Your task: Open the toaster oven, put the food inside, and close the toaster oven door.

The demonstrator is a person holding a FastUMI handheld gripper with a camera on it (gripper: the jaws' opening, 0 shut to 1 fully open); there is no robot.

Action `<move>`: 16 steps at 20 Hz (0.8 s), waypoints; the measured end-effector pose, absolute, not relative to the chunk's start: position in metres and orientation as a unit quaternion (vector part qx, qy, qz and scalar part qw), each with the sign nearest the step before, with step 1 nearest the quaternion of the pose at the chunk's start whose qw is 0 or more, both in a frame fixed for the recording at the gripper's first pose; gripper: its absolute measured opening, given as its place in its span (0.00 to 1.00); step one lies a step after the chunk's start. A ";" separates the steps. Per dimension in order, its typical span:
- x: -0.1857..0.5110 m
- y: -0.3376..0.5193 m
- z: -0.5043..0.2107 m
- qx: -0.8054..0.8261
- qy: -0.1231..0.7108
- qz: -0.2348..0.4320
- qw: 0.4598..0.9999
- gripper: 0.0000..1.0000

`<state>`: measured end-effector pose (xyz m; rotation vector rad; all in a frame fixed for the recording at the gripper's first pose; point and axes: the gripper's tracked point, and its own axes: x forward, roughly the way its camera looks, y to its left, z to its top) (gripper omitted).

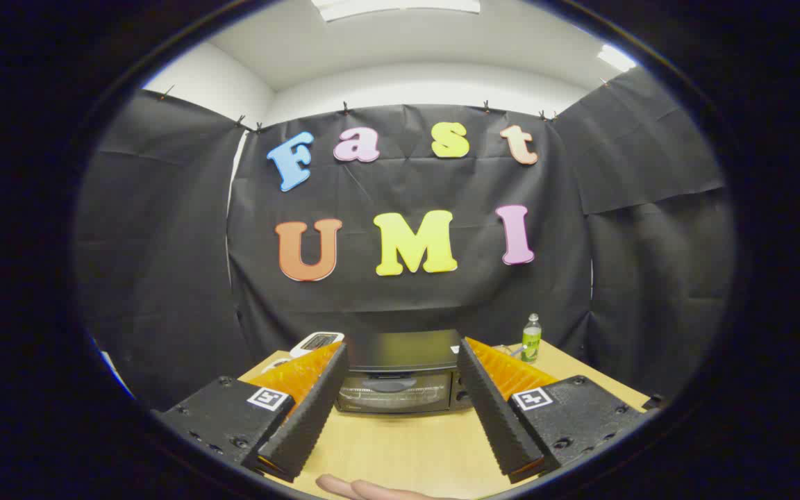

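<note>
The gripper has its fingers spread wide, holding nothing. The oven sits on the table just beyond them, door shut. A bottle stands near it.

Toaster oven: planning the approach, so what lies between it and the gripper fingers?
Bare wooden table in the gripper view; the open hand-held gripper frames the closed toaster oven.

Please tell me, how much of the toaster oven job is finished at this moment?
Nothing looks done yet. The toaster oven stands beyond the tongs with its door shut. The tongs are open and hold nothing, aimed at the oven across the table. Opening the door, putting the food inside and closing it are all left.
</note>
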<state>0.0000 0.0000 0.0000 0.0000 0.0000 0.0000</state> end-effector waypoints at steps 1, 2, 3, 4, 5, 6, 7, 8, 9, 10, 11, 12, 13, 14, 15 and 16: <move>0.000 -0.002 -0.001 0.000 0.005 0.000 1.000 1.00; 0.001 -0.006 -0.004 0.003 0.008 -0.005 1.000 1.00; 0.002 -0.011 -0.004 0.009 0.013 -0.012 1.000 1.00; 0.002 -0.015 -0.007 0.015 0.019 -0.017 1.000 1.00; 0.004 -0.018 -0.008 0.019 0.022 -0.020 0.999 1.00; 0.005 -0.018 -0.010 0.022 0.027 -0.019 0.999 1.00; 0.006 -0.020 -0.012 0.024 0.032 -0.019 0.999 1.00; 0.007 -0.021 -0.012 0.026 0.033 -0.019 0.999 1.00; 0.007 -0.022 -0.012 0.028 0.033 -0.019 0.999 1.00; 0.008 -0.020 -0.014 0.028 0.035 -0.016 0.999 1.00; 0.009 -0.020 -0.015 0.025 0.035 -0.017 0.999 1.00; 0.009 -0.021 -0.016 0.021 0.035 -0.019 0.999 1.00; 0.009 -0.020 -0.016 0.019 0.036 -0.019 0.999 1.00; 0.010 -0.018 -0.018 0.018 0.036 -0.017 0.999 1.00; 0.010 -0.017 -0.019 0.017 0.038 -0.014 0.999 1.00; 0.009 -0.015 -0.020 0.018 0.038 -0.012 0.999 1.00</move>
